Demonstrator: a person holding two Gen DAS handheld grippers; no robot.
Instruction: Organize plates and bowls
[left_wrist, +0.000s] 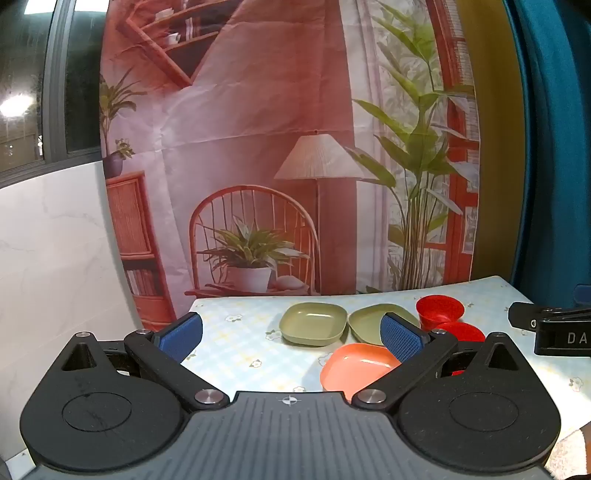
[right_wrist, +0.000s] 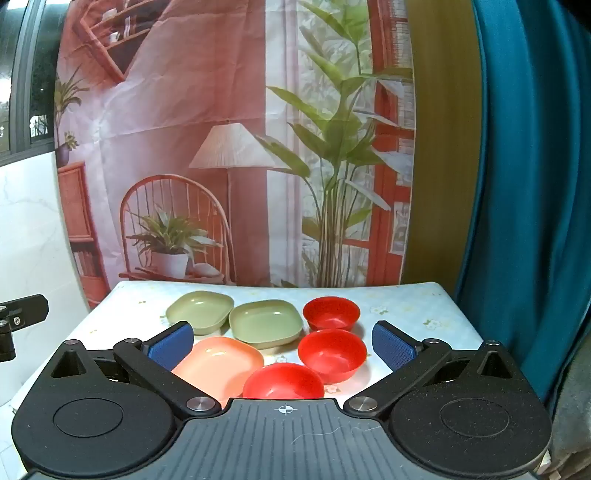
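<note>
On a small table with a flowered cloth (right_wrist: 406, 306) lie two green plates (right_wrist: 199, 308) (right_wrist: 266, 323), a salmon plate (right_wrist: 221, 360) and three red bowls (right_wrist: 331, 313) (right_wrist: 331, 353) (right_wrist: 283, 380). My right gripper (right_wrist: 282, 347) hangs open above the near edge, nothing between its blue pads (right_wrist: 391, 345). The left wrist view shows the green plates (left_wrist: 314, 323) (left_wrist: 369, 325), the salmon plate (left_wrist: 354, 367) and two red bowls (left_wrist: 439, 310) (left_wrist: 463, 332). My left gripper (left_wrist: 291, 336) is open and empty, short of the table's left front. The other gripper's body (left_wrist: 554, 332) shows at right.
A printed backdrop (right_wrist: 236, 147) with a chair, lamp and plants hangs behind the table. A teal curtain (right_wrist: 535, 184) falls at the right, a white marble wall (left_wrist: 48, 258) stands at the left. Part of the left gripper (right_wrist: 18, 321) shows at the left edge of the right wrist view.
</note>
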